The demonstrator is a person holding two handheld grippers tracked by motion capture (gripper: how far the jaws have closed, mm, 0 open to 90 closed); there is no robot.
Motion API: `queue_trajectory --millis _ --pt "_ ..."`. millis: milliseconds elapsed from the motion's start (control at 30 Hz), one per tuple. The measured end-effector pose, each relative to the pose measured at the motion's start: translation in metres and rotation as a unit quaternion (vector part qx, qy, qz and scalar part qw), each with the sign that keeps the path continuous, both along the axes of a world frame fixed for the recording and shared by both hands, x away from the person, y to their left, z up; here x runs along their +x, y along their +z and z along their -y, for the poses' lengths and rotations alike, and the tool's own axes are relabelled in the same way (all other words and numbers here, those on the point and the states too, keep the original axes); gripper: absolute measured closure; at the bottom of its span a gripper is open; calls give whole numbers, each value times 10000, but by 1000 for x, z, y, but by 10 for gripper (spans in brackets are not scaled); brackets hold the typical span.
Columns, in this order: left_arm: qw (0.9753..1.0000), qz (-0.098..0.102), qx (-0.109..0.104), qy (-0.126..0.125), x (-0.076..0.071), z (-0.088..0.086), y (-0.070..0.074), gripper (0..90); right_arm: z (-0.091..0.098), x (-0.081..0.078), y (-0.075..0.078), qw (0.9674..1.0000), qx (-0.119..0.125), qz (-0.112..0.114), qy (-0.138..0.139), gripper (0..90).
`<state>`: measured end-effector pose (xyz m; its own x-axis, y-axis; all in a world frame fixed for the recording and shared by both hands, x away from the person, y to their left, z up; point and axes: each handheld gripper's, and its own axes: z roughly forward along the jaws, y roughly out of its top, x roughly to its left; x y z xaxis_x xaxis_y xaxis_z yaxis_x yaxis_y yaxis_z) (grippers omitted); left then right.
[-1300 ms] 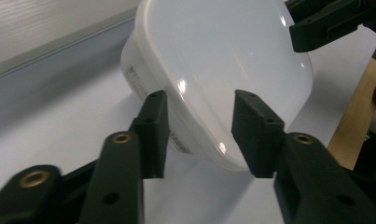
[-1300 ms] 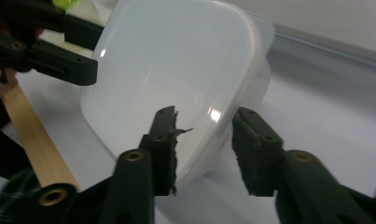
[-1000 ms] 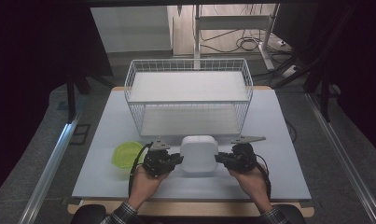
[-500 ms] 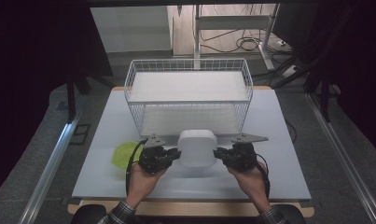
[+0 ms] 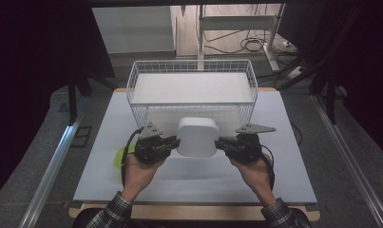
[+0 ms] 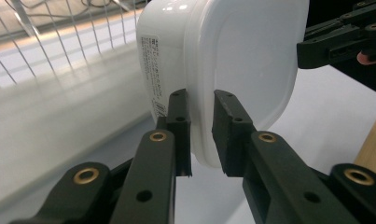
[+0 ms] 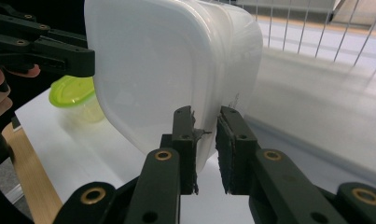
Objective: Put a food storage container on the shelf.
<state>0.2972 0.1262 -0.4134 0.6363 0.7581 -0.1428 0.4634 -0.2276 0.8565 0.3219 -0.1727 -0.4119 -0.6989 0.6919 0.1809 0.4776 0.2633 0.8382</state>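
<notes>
The white, rounded-square plastic container with its translucent white lid [image 5: 197, 137] hangs in the air between my two grippers, clear of the pale table. It sits just in front of the white wire basket, roughly level with the basket's front wall. I pinch it by the lid's rim on opposite sides: my left gripper [image 6: 202, 135] is clamped on one edge, my right gripper [image 7: 206, 140] on the other. In both gripper views the container [image 6: 223, 60] shows tilted, the broad lid facing one side and the deeper tub behind it. A printed label with small black text runs down the tub's side wall.
</notes>
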Motion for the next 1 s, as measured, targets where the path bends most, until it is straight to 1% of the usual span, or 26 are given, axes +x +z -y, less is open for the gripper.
queue_trajectory --millis 33,67,133,167,200,233,267,300,333,367,400,433,467,500,533,600,700,767,833,900,933,967,1000 --pt "10000 33 6 8 1 -1 3 779 -2 2 6 10000 -5 76 24 779" --pt "10000 60 0 30 1 -2 6 779 -2 2 6 10000 -5 76 24 779" --pt "9999 106 -6 40 3 -5 12 778 -5 4 13 9999 -4 127 40 780" --pt "9999 150 -20 67 4 -7 18 777 -7 6 19 9998 0 185 66 780" --pt "9999 150 -20 67 4 -7 18 777 -7 6 19 9998 0 185 66 780" --pt "9998 186 -46 89 6 -9 23 776 -9 9 26 9997 14 230 80 780" --pt "9997 204 -55 93 7 -10 26 776 -10 10 29 9996 14 252 89 780" --pt "9997 204 -55 93 7 -10 26 776 -11 11 32 9996 32 278 106 781" --pt "9997 231 -44 100 8 -12 29 776 -11 11 32 9996 32 278 106 781" --pt "9995 274 -58 119 10 -13 35 775 -13 14 38 9994 51 333 118 781" --pt "9995 274 -58 119 10 -13 35 775 -13 14 38 9994 51 333 118 781" --pt "9994 302 -53 135 13 -14 41 774 -15 17 44 9993 57 361 122 781" --pt "9994 302 -53 135 13 -14 41 774 -16 18 47 9992 64 384 124 781" --pt "9993 329 -55 145 15 -16 46 774 -16 20 49 9991 71 404 131 781" --pt "9993 329 -55 145 15 -16 46 774 -16 20 49 9991 71 404 131 781" --pt "9992 340 -97 174 20 -18 51 774 -18 25 56 9990 88 414 135 781" --pt "9992 331 -129 202 24 -20 55 773 -21 31 63 9989 115 440 130 781" --pt "9991 327 -160 226 27 -21 58 773 -22 32 64 9989 111 445 133 781" --pt "9989 344 -202 256 33 -23 65 772 -24 38 73 9986 122 504 130 782" --pt "9988 360 -204 262 35 -24 68 772 -25 39 76 9984 132 532 131 782" --pt "9987 381 -194 273 39 -25 73 770 -27 43 82 9983 130 559 121 782" --pt "9987 381 -194 273 39 -25 73 770 -27 43 82 9983 130 559 121 782" --pt "9987 387 -195 286 44 -26 78 769 -28 47 88 9980 133 600 112 782"
